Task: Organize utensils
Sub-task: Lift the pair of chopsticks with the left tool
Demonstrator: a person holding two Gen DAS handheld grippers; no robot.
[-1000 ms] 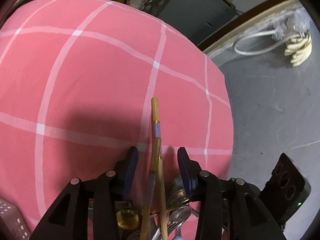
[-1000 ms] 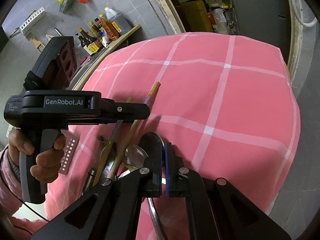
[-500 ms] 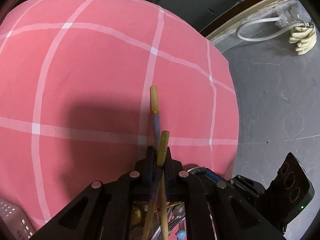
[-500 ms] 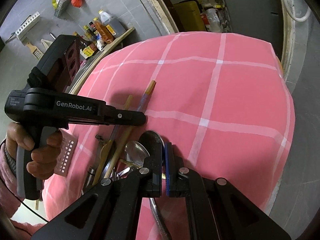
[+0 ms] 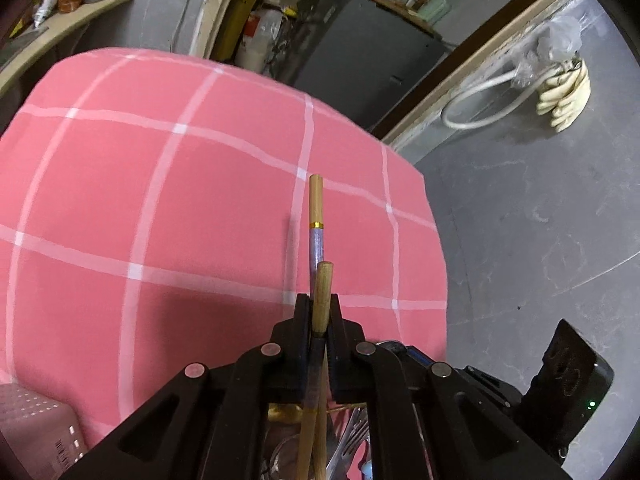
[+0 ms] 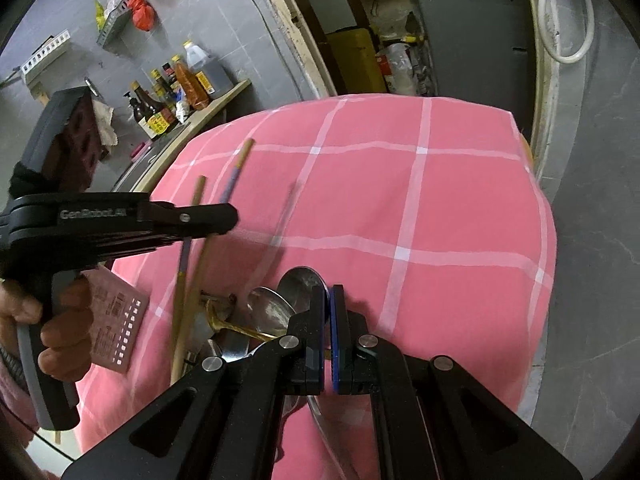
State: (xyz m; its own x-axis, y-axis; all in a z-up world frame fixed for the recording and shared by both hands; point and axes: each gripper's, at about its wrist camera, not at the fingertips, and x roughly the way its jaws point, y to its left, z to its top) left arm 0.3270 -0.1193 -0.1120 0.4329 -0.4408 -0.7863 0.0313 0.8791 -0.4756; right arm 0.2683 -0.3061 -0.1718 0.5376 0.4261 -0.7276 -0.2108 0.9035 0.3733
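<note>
Dim, even indoor light, recorded through strong fisheye lenses

A soft shadow is cast on the pink checked cloth (image 5: 200,208) left of the left gripper (image 5: 318,312). Straight edges are bowed and corners blackened in both views. The chopsticks (image 6: 224,196) are smeared by motion blur in the right wrist view; no glare is seen.

tablecloth (image 5: 200,208): we see matt pink cloth
chopsticks (image 5: 316,208): smooth wood, we think
spoons (image 6: 300,284): we see glossy metal
basket (image 5: 36,420): pink plastic
</note>
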